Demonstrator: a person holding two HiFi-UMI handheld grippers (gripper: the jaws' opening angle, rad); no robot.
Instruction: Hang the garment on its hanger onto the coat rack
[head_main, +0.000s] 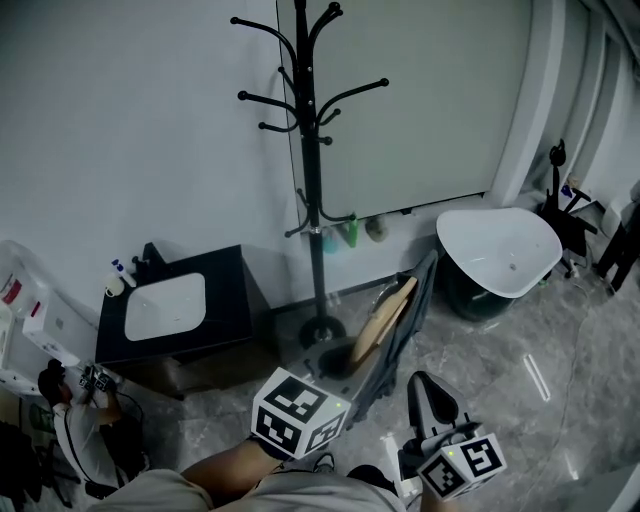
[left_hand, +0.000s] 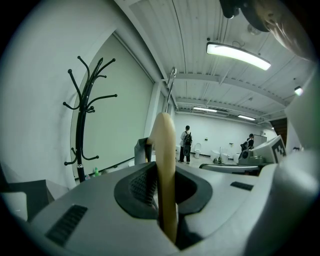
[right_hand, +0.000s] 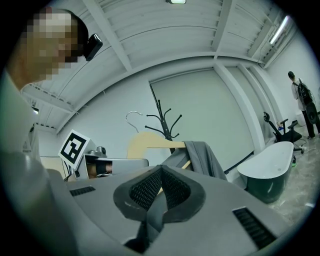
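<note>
A black coat rack (head_main: 310, 150) stands against the wall ahead, with its arms bare. Below it, a wooden hanger (head_main: 385, 318) carries a grey garment (head_main: 405, 335). My left gripper (head_main: 352, 372) is shut on the hanger's wooden body (left_hand: 165, 165), and the metal hook (left_hand: 170, 90) rises above the jaws. The rack (left_hand: 82, 125) is to the left in the left gripper view. My right gripper (head_main: 425, 390) is shut on a fold of the grey cloth (right_hand: 152, 212). Beyond its jaws I see the hanger (right_hand: 150, 142), the draped garment (right_hand: 202, 157) and the rack (right_hand: 165, 120).
A black vanity with a white sink (head_main: 170, 305) is left of the rack. A white bathtub (head_main: 500, 250) and an office chair (head_main: 570, 215) stand to the right. Bottles (head_main: 350, 232) sit by the wall. A person (head_main: 80, 440) crouches at lower left.
</note>
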